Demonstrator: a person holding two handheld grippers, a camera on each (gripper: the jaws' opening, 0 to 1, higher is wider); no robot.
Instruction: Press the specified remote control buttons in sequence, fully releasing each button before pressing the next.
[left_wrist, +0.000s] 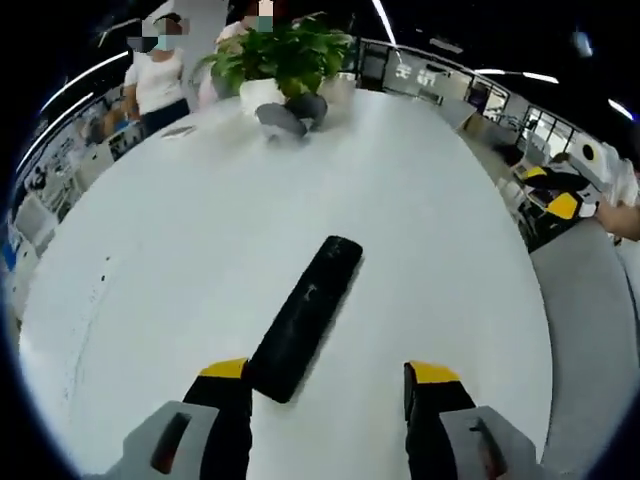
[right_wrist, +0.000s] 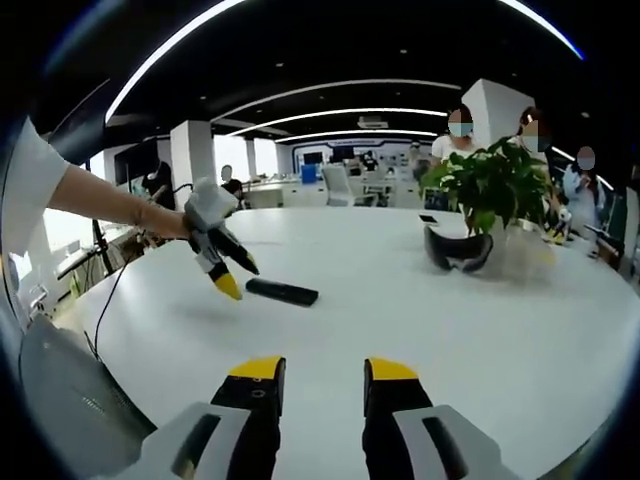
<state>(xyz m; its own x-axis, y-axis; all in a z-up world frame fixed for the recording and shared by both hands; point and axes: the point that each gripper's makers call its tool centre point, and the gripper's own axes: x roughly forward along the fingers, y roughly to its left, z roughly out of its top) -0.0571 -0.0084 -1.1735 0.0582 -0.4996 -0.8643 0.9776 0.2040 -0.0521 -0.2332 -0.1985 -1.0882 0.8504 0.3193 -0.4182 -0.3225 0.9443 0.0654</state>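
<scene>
— Where was the remote?

— It lay flat on the white tabletop, a slim black bar. In the left gripper view its near end sat just inside the left-hand jaw of the left gripper, and the body ran away at a slant towards the middle of the tabletop.

— How would it handle?

— I judged it light and rigid, with a smooth shell that could skid on that glossy surface when pushed from above. Its buttons were too dark to tell apart. To steady it, I'd have taken it across the long edges near the bare end, clear of the keys.

— And the jaws?

— The left gripper's jaws stood wide apart, holding nothing; the remote's end looked to be at the inner face of one, though I couldn't tell whether it touched. From the right gripper view, the left gripper hung tilted over the remote, its yellow tips pointing down just beside the near end. The right gripper was well back from the remote, jaws parted with a moderate gap and nothing between them.

— What lay further out?

— A potted plant stood at the far side, with a dark headset resting by it. People stood beyond the tabletop's edge.
</scene>
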